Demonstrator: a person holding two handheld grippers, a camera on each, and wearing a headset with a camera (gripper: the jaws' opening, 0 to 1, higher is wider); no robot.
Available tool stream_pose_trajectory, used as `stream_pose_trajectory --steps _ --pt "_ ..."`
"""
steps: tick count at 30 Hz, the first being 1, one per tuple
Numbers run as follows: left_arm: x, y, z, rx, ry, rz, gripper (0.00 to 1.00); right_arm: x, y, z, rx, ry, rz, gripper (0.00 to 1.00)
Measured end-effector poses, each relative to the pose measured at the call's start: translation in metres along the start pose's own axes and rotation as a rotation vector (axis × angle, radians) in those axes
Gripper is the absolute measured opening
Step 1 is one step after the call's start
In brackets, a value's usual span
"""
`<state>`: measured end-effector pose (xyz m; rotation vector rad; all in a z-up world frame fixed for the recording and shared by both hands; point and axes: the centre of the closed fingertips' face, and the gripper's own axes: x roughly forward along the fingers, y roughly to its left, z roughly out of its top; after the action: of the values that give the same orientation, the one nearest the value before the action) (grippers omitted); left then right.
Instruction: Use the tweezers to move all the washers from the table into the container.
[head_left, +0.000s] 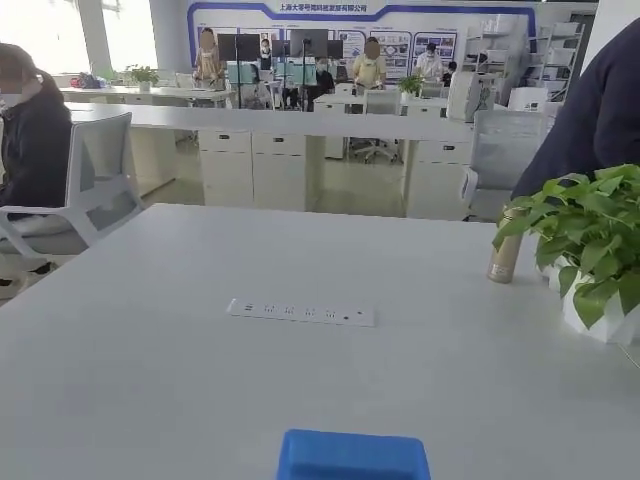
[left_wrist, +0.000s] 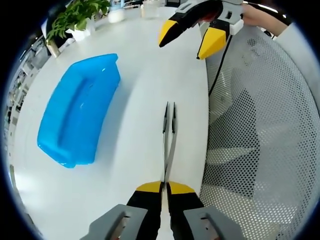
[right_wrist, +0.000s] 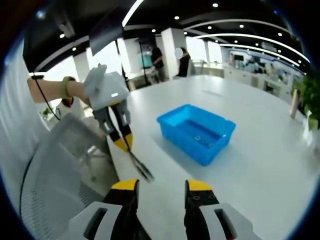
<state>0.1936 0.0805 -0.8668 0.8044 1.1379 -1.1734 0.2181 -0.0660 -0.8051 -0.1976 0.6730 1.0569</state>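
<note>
The blue container stands on the white table, a little way ahead of my right gripper, whose jaws are open with nothing between them. A few small washers lie on the container's floor. My left gripper is shut on the tweezers, whose thin tips point forward over the table near its edge. The container lies left of the tweezers. From the right gripper view, the left gripper hangs at the table edge with the tweezers slanting down. The container's rim sits at the bottom centre of the head view.
A white power strip lies mid-table. A potted plant and a metal bottle stand at the right. A mesh office chair sits just off the table edge by the grippers. People sit at desks behind.
</note>
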Motion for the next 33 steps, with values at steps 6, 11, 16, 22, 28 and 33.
stream_pose_trajectory --steps 6,11,16,22,28,33 --pt "0.002 -0.002 0.000 -0.051 -0.041 0.001 0.08 0.000 -0.002 0.000 0.006 0.004 -0.005 0.36" --pt "-0.002 0.001 -0.010 -0.146 -0.086 0.050 0.28 0.000 -0.003 0.000 0.009 0.001 -0.013 0.39" --pt "-0.016 0.006 -0.015 -0.235 -0.164 0.124 0.44 -0.001 -0.003 -0.001 0.022 0.002 -0.010 0.42" --pt "-0.045 0.018 -0.018 -0.385 -0.321 0.235 0.57 -0.002 -0.007 0.003 0.026 -0.011 -0.037 0.50" --pt "-0.082 0.032 -0.018 -0.500 -0.526 0.349 0.62 -0.010 -0.018 0.011 0.043 -0.061 -0.090 0.60" --pt "-0.109 0.039 -0.019 -0.553 -0.652 0.445 0.64 -0.020 -0.032 0.022 0.089 -0.138 -0.148 0.69"
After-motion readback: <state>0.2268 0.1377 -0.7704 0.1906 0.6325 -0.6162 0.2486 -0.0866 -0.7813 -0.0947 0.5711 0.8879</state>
